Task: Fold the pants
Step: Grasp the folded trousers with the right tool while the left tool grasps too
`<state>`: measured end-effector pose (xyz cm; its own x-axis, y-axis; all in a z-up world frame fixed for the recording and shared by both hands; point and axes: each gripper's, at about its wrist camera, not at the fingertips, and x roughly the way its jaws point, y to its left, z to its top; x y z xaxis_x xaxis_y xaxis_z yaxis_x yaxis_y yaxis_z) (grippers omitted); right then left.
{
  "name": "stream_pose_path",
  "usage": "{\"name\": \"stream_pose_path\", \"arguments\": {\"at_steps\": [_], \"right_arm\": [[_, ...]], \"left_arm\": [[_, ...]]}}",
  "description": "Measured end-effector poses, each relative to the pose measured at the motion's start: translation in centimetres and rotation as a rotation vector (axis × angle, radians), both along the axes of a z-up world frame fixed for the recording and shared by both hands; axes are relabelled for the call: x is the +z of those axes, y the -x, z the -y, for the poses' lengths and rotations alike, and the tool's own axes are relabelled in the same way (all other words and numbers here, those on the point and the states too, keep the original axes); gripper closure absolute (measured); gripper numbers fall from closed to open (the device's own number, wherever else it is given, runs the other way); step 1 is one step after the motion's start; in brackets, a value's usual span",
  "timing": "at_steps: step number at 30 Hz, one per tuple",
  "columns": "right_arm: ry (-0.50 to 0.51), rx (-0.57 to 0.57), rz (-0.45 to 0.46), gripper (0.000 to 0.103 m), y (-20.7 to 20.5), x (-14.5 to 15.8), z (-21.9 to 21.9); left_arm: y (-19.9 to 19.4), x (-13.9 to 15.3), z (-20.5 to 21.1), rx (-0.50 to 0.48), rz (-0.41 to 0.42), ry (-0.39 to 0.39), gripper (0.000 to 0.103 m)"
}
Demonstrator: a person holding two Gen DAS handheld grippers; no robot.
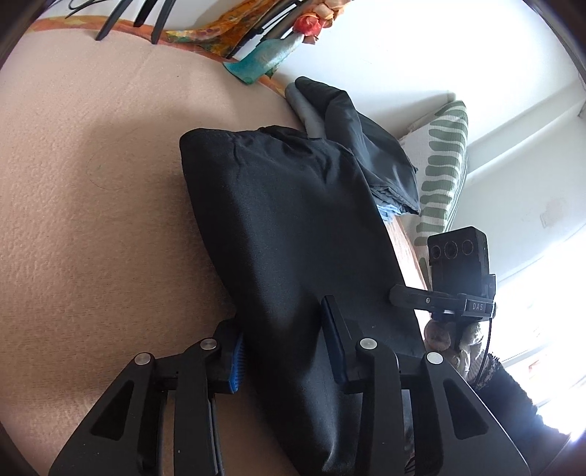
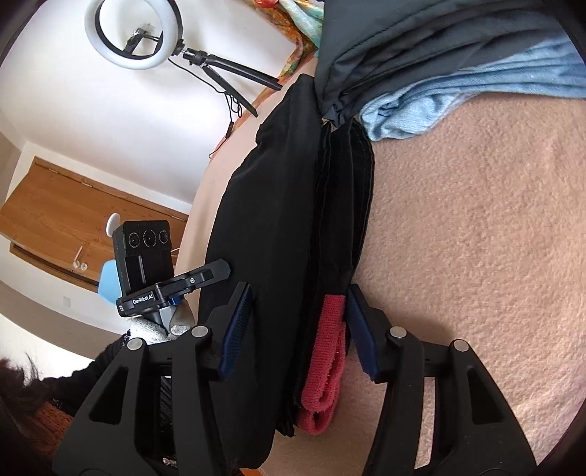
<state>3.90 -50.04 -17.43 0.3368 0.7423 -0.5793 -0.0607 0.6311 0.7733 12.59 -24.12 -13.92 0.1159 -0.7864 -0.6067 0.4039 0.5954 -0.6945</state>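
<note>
The black pants (image 1: 293, 227) are folded into a thick bundle and lie on the beige bed cover (image 1: 91, 219). My left gripper (image 1: 285, 340) is shut on one end of the bundle, with fabric filling the gap between its blue pads. My right gripper (image 2: 296, 326) is shut on the other end of the pants (image 2: 271, 205), where several stacked black layers and a red waistband (image 2: 326, 359) show between the fingers. Each view shows the other gripper's camera block beside the pants.
A pile of dark grey (image 2: 421, 47) and light blue clothes (image 2: 457, 102) lies at the far end of the pants. A green-striped pillow (image 1: 443, 172) and colourful cloth (image 1: 238, 33) sit by the bed edge. A ring light on a tripod (image 2: 133, 34) stands near the wall.
</note>
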Motion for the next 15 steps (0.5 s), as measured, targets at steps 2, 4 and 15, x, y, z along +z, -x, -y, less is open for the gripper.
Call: {"name": "stream_pose_path", "arguments": {"at_steps": [2, 4, 15], "right_arm": [[0.014, -0.020, 0.013, 0.056, 0.1, 0.1, -0.5], [0.057, -0.033, 0.033, 0.063, 0.2, 0.5, -1.1], [0.307, -0.028, 0.082, 0.069, 1.4, 3.3, -2.0]], "left_arm": [[0.0, 0.0, 0.3, 0.006, 0.008, -0.012, 0.074], [-0.3, 0.0, 0.3, 0.018, -0.004, -0.011, 0.079], [-0.1, 0.2, 0.9, 0.011, 0.028, -0.026, 0.080]]}}
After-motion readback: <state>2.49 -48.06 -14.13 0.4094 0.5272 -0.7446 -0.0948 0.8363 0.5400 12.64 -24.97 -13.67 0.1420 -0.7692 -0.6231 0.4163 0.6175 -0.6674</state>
